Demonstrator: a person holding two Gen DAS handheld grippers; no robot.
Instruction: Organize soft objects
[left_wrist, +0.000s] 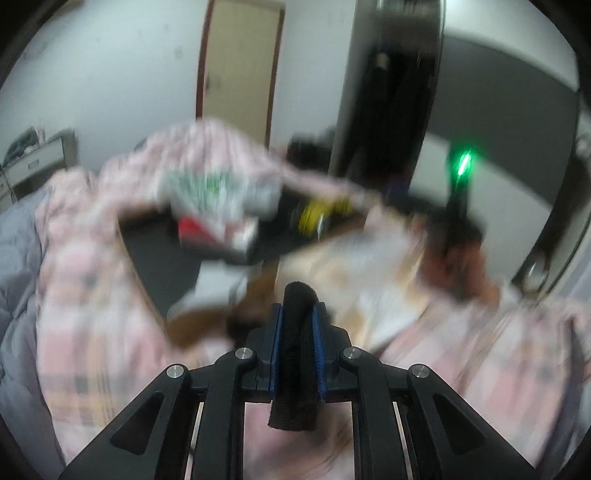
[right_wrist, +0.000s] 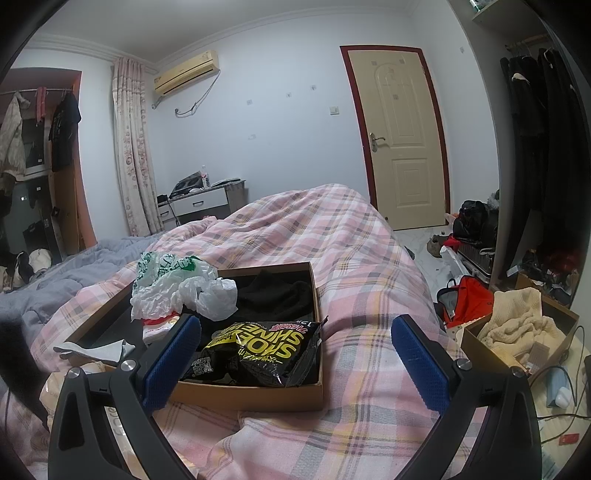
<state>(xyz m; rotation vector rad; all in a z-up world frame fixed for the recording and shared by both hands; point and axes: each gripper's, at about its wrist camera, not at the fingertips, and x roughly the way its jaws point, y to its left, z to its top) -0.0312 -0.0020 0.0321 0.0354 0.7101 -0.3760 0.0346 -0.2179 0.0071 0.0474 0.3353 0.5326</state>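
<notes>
Black sock (left_wrist: 298, 354), probably, though it's hard to name, sits clamped between the left gripper (left_wrist: 298, 345) pads, held over the pink plaid quilt (right_wrist: 332, 236); that view is smeared with blur. Right gripper (right_wrist: 295, 363), fingers wide apart, hovers near the cardboard box (right_wrist: 255, 397), where a black packet (right_wrist: 258, 350) reads "SHOE SHINE" upside down.

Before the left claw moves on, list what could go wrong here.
1. The left claw pinches a rolled black sock that sticks out past both ends of the pads; a fast swing, which the blurred view suggests, might loosen it.
2. The cardboard box on the plaid quilt already holds plastic bags and a black packet, so the sock may land outside.
</notes>
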